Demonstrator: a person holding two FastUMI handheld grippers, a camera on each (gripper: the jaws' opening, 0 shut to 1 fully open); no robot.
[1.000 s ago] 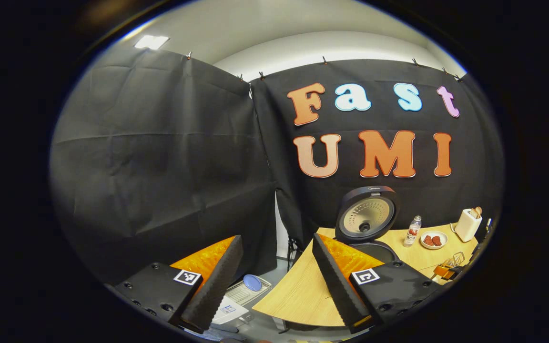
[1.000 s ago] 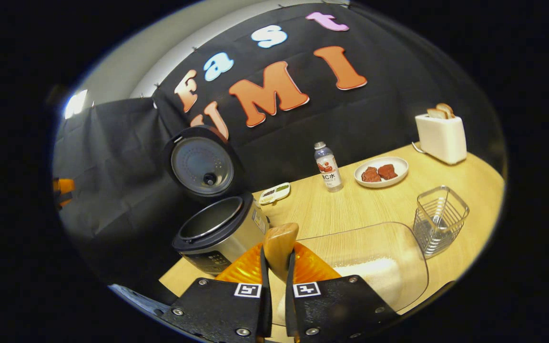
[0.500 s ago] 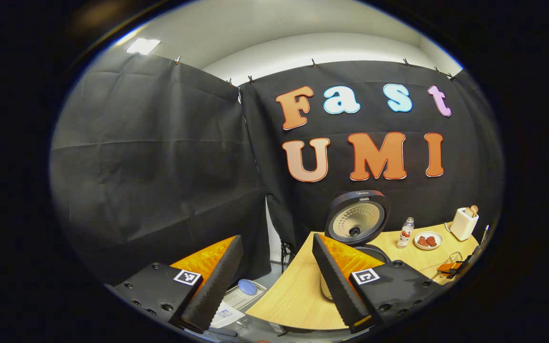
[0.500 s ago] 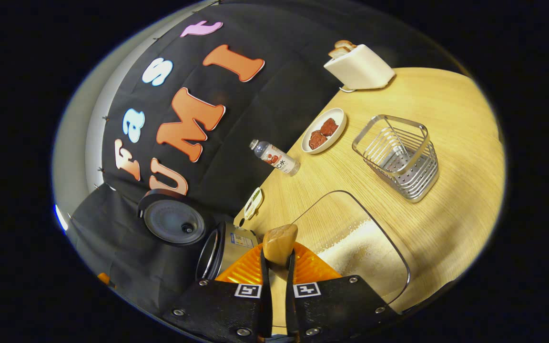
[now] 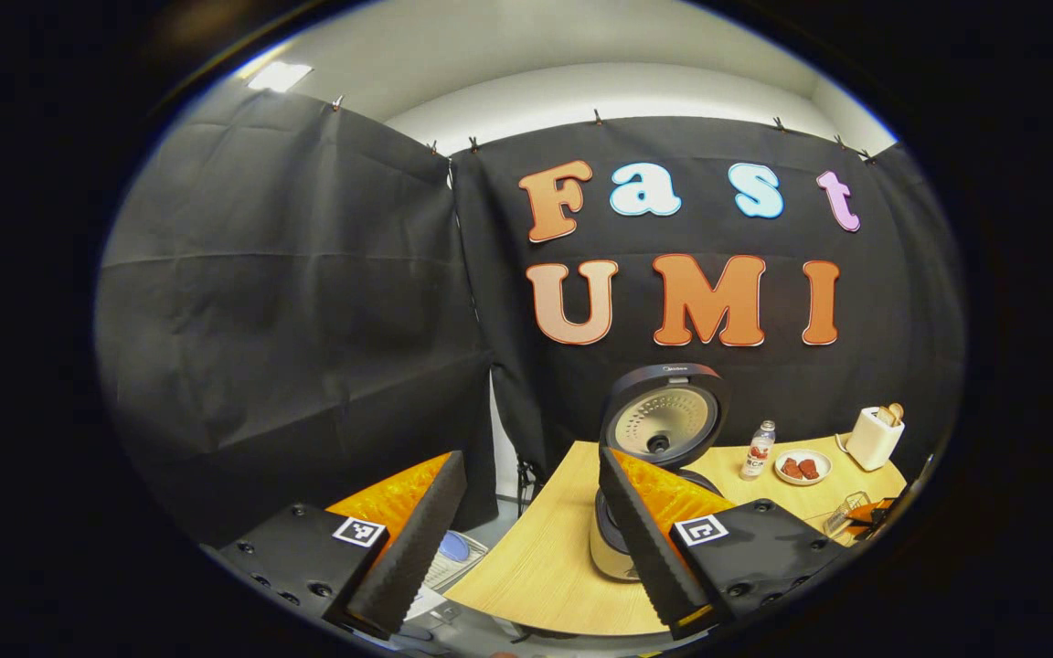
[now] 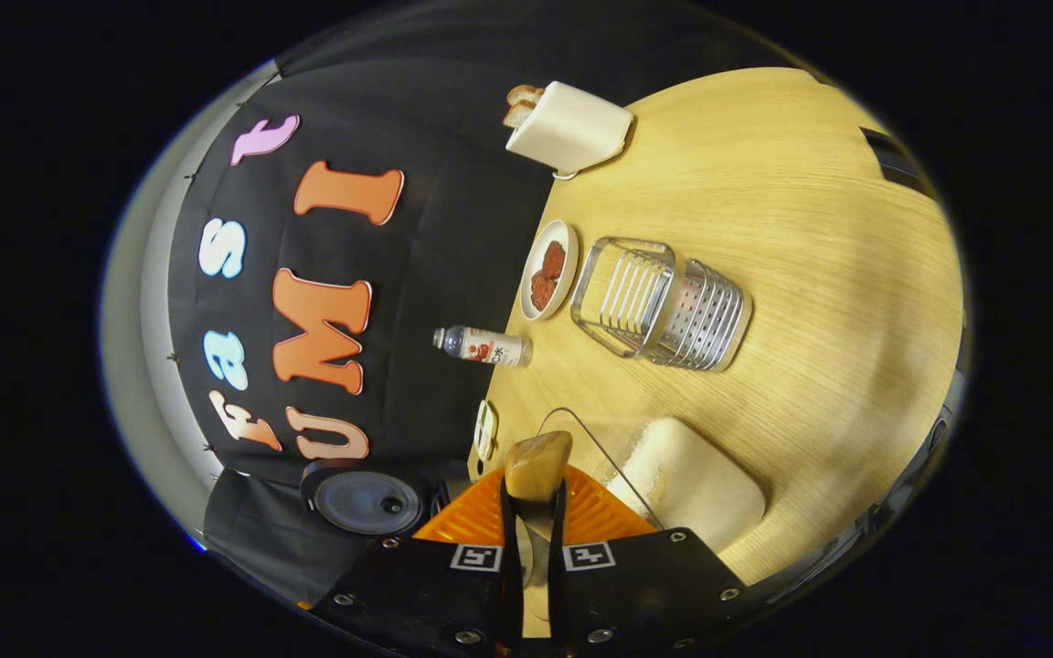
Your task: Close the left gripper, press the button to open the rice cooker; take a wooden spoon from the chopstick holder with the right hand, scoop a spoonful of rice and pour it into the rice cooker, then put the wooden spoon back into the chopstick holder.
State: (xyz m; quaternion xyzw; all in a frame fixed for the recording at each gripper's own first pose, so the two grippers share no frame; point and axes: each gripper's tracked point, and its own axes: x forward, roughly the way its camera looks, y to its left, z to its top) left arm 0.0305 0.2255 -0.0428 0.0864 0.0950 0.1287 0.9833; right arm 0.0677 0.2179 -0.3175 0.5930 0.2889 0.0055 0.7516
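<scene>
Pale wood-grain table (image 6: 819, 274); white toaster (image 6: 572, 128); silver slatted chopstick holder (image 6: 673, 306).

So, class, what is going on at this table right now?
A person works two handheld grippers. The right gripper is shut on a wooden spoon, rolled sideways above the clear rice container. The left gripper hangs open, holding nothing. The rice cooker stands with its lid up, and the chopstick holder stands empty.

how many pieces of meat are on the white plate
2, side by side on the plate, which sits between the toaster and the bottle, next to the wire holder; nothing looks hidden.
</scene>
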